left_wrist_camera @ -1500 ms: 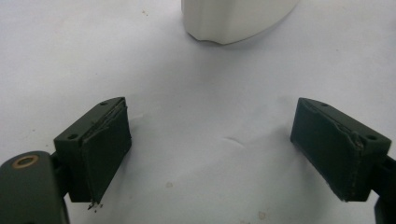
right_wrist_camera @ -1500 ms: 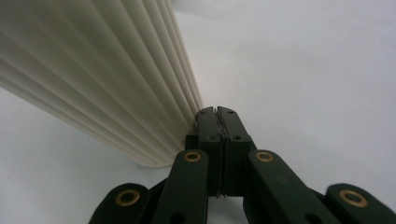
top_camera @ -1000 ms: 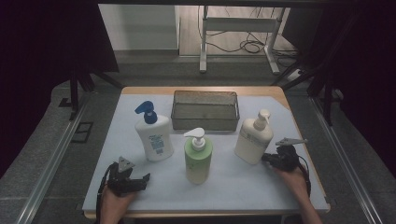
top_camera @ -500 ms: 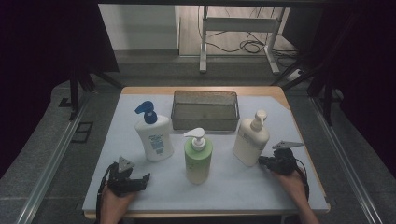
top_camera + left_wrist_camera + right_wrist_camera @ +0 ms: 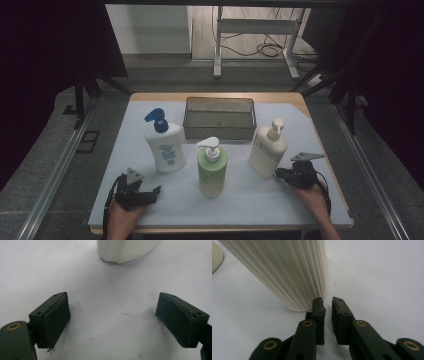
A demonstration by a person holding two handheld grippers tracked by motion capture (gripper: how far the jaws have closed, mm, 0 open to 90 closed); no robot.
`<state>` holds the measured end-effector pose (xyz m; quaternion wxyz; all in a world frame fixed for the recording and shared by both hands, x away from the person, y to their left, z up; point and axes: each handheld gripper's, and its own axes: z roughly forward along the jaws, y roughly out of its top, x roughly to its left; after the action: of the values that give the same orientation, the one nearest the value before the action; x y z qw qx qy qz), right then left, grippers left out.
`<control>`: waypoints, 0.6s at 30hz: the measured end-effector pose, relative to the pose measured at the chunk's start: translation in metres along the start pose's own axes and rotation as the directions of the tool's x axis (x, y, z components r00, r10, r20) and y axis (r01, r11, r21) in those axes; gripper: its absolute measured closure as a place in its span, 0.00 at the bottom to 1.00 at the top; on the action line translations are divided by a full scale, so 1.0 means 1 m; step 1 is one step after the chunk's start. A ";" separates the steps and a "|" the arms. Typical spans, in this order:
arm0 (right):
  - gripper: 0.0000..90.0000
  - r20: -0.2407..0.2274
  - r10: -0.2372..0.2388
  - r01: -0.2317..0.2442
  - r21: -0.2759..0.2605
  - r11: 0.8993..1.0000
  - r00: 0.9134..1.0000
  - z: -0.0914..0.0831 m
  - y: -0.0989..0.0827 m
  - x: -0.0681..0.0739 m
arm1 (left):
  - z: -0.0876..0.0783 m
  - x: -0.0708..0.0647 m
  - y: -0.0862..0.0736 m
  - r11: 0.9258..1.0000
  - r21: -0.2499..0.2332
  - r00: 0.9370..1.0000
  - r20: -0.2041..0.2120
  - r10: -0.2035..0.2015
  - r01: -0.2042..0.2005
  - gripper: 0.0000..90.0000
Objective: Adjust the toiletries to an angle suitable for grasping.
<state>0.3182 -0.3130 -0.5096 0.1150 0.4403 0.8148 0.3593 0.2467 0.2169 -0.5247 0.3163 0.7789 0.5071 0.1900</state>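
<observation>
Three pump bottles stand on the white mat: a white bottle with a blue pump (image 5: 165, 147), a green bottle (image 5: 212, 170) and a ribbed cream bottle (image 5: 267, 150). My right gripper (image 5: 281, 174) lies low on the mat, its tips just beside the cream bottle's base (image 5: 287, 270). Its jaws (image 5: 327, 300) have just been opening and stand a narrow gap apart, with nothing between them. At the near left my left gripper (image 5: 152, 192) rests wide open (image 5: 113, 297) over bare mat. The base of the white bottle (image 5: 125, 250) is ahead of it.
A dark wire basket (image 5: 220, 120) sits behind the bottles at the middle back of the table. The white mat (image 5: 250, 200) reaches the near table edge. Metal rails run along both sides, and a desk frame with cables stands on the floor beyond.
My right gripper has crept slightly left toward the cream bottle and its jaws have parted a little. The left gripper has stayed put.
</observation>
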 end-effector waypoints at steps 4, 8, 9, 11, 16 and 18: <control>0.72 0.023 -0.006 0.006 -0.007 1.000 1.000 -0.004 -0.003 -0.001 | 0.000 0.000 0.000 1.000 0.000 1.000 -0.001 0.000 0.000 0.13; 0.62 0.028 0.005 -0.004 -0.011 1.000 1.000 -0.008 -0.006 -0.001 | 0.000 0.000 0.000 1.000 0.000 1.000 -0.001 0.001 -0.001 0.13; 0.58 0.032 0.005 -0.004 -0.012 1.000 0.999 -0.009 -0.007 -0.001 | 0.000 0.000 0.000 1.000 0.000 1.000 -0.001 0.001 -0.001 0.13; 0.48 0.046 0.001 0.000 -0.018 1.000 0.999 -0.013 -0.011 -0.001 | 0.000 0.000 0.000 1.000 0.000 1.000 -0.001 0.000 0.000 0.13; 0.36 0.057 -0.017 0.018 -0.018 1.000 0.998 -0.018 -0.018 0.002 | 0.000 0.000 0.000 1.000 0.000 1.000 -0.001 0.000 0.000 0.13; 0.34 0.059 -0.019 0.020 -0.016 1.000 0.998 -0.019 -0.019 0.003 | 0.000 0.000 0.000 1.000 0.000 1.000 -0.001 0.000 0.000 0.13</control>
<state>0.2949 -0.3263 -0.5084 0.1459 0.4418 0.8123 0.3519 0.2466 0.2167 -0.5247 0.3162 0.7788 0.5072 0.1905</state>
